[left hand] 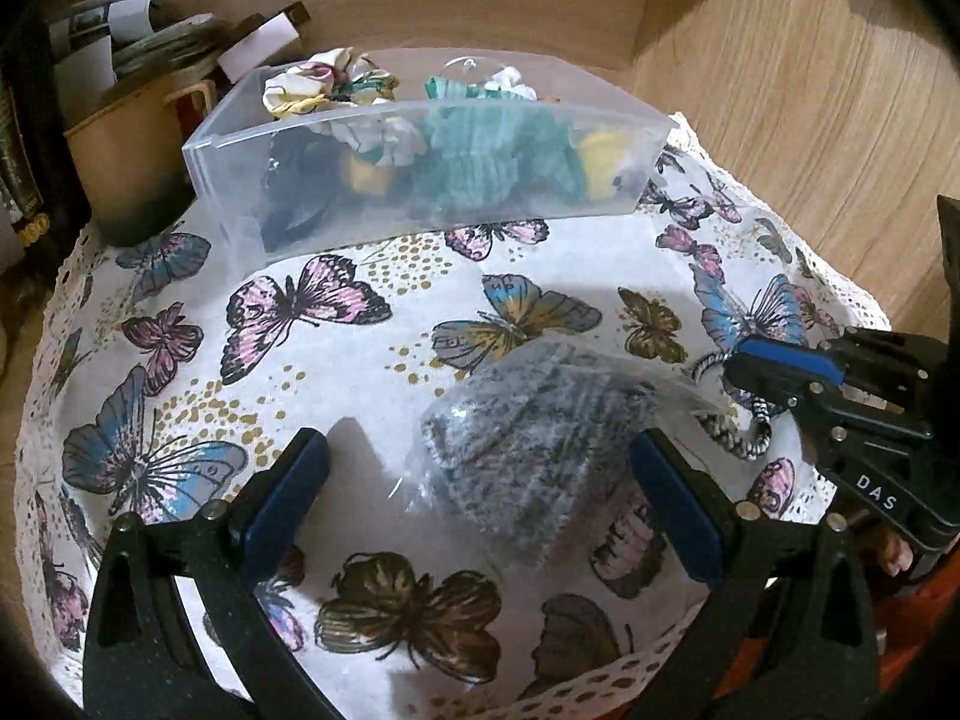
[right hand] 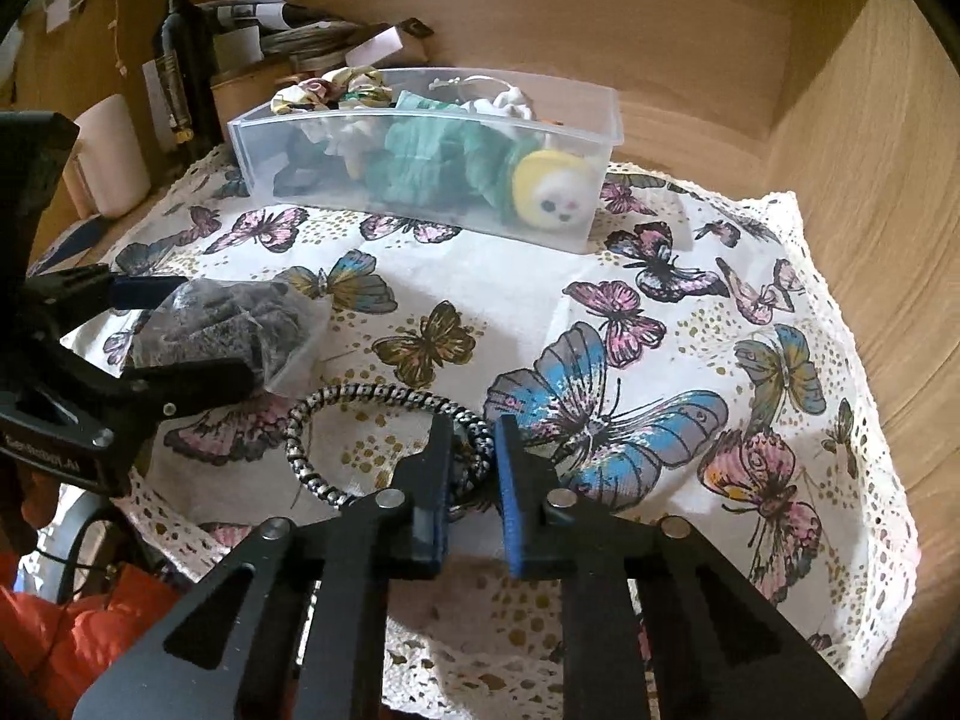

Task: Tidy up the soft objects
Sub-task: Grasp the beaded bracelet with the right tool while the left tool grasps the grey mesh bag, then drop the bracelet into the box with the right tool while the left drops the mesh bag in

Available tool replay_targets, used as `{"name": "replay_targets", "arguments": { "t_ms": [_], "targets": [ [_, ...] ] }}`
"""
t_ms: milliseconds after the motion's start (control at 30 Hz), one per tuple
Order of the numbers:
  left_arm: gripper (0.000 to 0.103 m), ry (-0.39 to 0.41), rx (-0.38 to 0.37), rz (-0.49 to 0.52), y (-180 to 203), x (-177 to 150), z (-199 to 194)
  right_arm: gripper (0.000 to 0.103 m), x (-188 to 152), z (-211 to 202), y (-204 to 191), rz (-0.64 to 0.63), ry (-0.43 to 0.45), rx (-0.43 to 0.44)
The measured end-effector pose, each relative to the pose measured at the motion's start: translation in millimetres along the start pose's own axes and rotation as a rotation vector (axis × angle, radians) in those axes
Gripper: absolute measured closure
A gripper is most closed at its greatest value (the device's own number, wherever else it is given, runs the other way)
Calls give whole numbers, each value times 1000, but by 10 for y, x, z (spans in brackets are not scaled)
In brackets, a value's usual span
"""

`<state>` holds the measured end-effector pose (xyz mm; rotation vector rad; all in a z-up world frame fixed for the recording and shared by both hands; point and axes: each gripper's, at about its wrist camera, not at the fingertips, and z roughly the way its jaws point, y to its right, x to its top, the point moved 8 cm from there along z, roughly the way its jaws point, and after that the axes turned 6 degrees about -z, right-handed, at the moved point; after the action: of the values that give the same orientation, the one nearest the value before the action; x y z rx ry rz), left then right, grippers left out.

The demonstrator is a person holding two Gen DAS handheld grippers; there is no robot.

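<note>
Where lettering can be read, it is "DAS" in white on the right gripper point(left hand: 741, 369) body in the left view; the print on the left gripper point(right hand: 198, 333) body in the right view is too blurred to make out, and the bottle point(right hand: 180, 54) label is unreadable.

On the butterfly cloth point(right hand: 600, 264) covering the desk, the left gripper reaches forward low over the near part of the desk, its fingers point(left hand: 282, 498) spread wide on either side of a bagged grey knit point(left hand: 534, 438), not closed on it. The right gripper comes in near the right edge, its fingers point(right hand: 522, 498) narrowly parted around the cord of a black-and-white hair tie point(right hand: 336, 408) lying flat on the cloth; whether they pinch it cannot be told.

Toward the far edge stands a clear bin point(right hand: 270, 180) holding scrunchies, a green cloth and a yellow plush.
</note>
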<state>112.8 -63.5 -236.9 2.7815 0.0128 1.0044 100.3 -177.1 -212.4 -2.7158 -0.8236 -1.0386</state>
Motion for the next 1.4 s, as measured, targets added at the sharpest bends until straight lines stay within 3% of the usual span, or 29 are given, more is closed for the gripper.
{"name": "replay_targets", "arguments": {
  "t_ms": [33,267,400,667,1167,1400],
  "targets": [
    [6,6,-5,-1,3,10,2,94,0,0,0,2,2,-3],
    [57,18,-52,42,84,58,-21,95,49,-28,60,52,35,4],
    [71,21,-74,26,79,119,-38,96,137,-99,118,75,70,-7],
    [73,117,-43,8,-47,399,-295,96,384,-255,214,95,148,-28],
    [73,380,-4,-2,-234,1408,-967,96,1263,-708,344,62,385,-66],
    [73,391,7,-2,-257,1760,-861,96,1583,-611,349,41,416,-80]
  ]
}}
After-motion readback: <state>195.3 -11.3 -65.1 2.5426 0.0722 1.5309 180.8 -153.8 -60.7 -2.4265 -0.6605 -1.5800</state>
